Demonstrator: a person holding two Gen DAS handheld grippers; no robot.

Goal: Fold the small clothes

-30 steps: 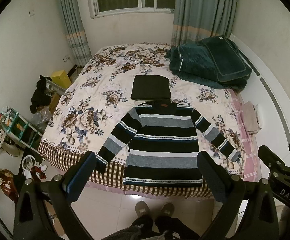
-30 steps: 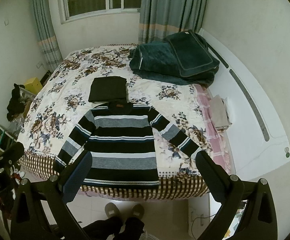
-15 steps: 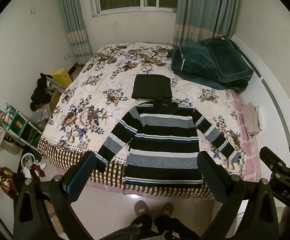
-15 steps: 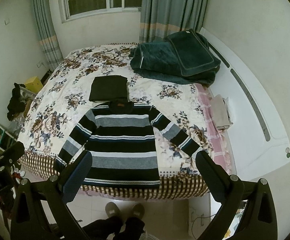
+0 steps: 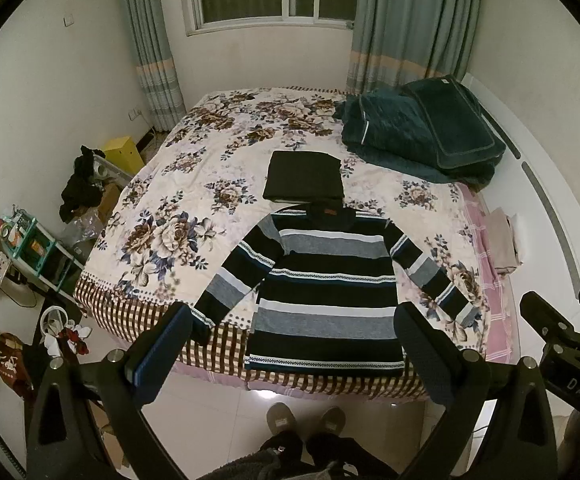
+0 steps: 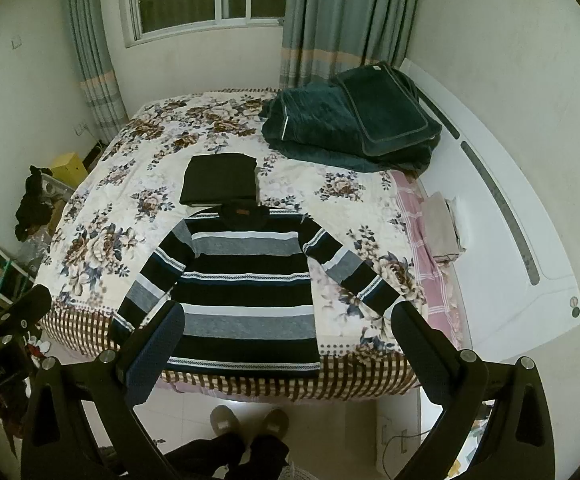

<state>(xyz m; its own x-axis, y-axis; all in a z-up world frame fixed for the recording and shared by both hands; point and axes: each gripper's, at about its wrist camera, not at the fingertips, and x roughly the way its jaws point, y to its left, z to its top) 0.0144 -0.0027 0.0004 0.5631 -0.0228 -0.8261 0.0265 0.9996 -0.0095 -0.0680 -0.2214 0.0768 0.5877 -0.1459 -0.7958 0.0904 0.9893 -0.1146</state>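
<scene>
Bed (image 5: 178, 184) with floral cover fills room. Striped sweater (image 5: 325, 284) flat at near edge, sleeves spread, collar touching folded black garment (image 5: 303, 178). Left tool (image 5: 293, 344) and right tool (image 6: 286, 340) above floor, both spread wide, empty.

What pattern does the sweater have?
The sweater has horizontal black, grey and white stripes; clearest in the left wrist view.
</scene>
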